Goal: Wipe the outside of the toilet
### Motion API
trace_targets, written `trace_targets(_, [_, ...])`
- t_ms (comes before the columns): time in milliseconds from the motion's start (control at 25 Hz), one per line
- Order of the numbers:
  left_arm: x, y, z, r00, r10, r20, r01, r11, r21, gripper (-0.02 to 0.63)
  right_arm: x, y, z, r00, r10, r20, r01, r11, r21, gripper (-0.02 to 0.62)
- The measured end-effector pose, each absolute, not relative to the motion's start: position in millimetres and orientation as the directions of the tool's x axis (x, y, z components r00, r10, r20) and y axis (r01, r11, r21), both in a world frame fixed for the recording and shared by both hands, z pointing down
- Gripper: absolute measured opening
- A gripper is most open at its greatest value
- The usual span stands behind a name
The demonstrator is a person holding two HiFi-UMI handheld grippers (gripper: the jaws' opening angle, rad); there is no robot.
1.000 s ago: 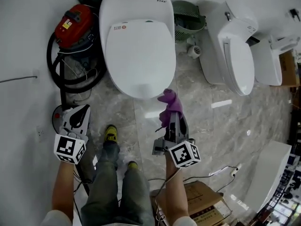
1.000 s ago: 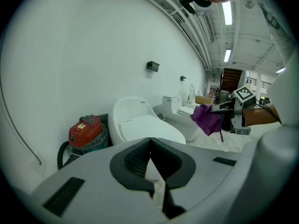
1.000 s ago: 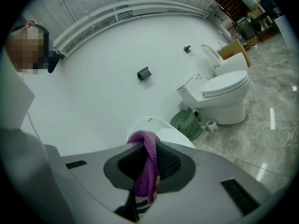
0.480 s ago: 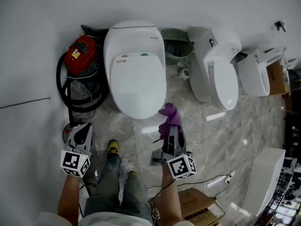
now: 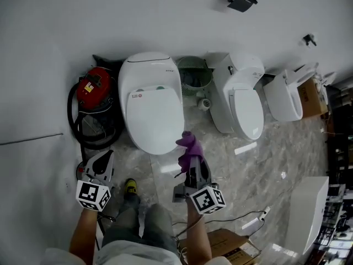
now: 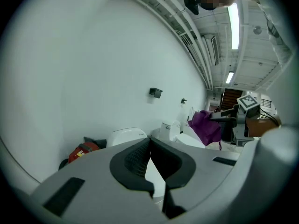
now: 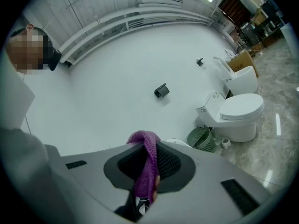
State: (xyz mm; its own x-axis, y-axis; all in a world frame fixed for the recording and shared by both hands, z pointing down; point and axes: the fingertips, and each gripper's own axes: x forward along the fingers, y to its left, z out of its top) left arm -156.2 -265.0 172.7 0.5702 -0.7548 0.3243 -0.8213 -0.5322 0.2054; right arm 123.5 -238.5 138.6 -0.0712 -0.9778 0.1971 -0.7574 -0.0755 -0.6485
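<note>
Your right gripper (image 5: 193, 169) clamps a crumpled purple fabric cloth (image 5: 188, 147) between its jaws, just before the front rim of the large white ceramic toilet (image 5: 150, 106). Your left gripper (image 5: 100, 160) holds its jaws pressed together on nothing, left of that rim.

In the middle and lower right of the head view open marble floor (image 5: 242, 170) lies before the toilet (image 5: 153, 112), while a red vacuum (image 5: 92, 90) and its black hose (image 5: 74, 120) crowd its left flank, and a green basket (image 5: 194, 75) and second toilet (image 5: 241, 104) narrow the gap at its right
</note>
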Motion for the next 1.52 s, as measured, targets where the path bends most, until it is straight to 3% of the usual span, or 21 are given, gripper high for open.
trace_targets(240, [-135.4, -258.6, 143.7, 0.592, -0.737, 0.326, -0.805, -0.565, 0.184, 0.014, 151.5, -233.6, 104.9, -0.062, -0.982, 0.18, -0.774, -0.067, -0.63, 0.057])
trace_targets(840, [-79.3, -243.0, 45.0, 0.495, -0.829, 0.259, -0.867, -0.492, 0.08, 0.012, 231.1, -225.2, 18.6, -0.156, -0.98, 0.12, -0.82, 0.061, -0.568, 0.057])
trace_targets(1520, [-90.1, -243.4, -72.8, 0.462, -0.88, 0.112, -0.878, -0.471, -0.083, 0.014, 219.1, -209.6, -42.0, -0.197, -0.977, 0.087, -0.876, 0.136, -0.462, 0.055])
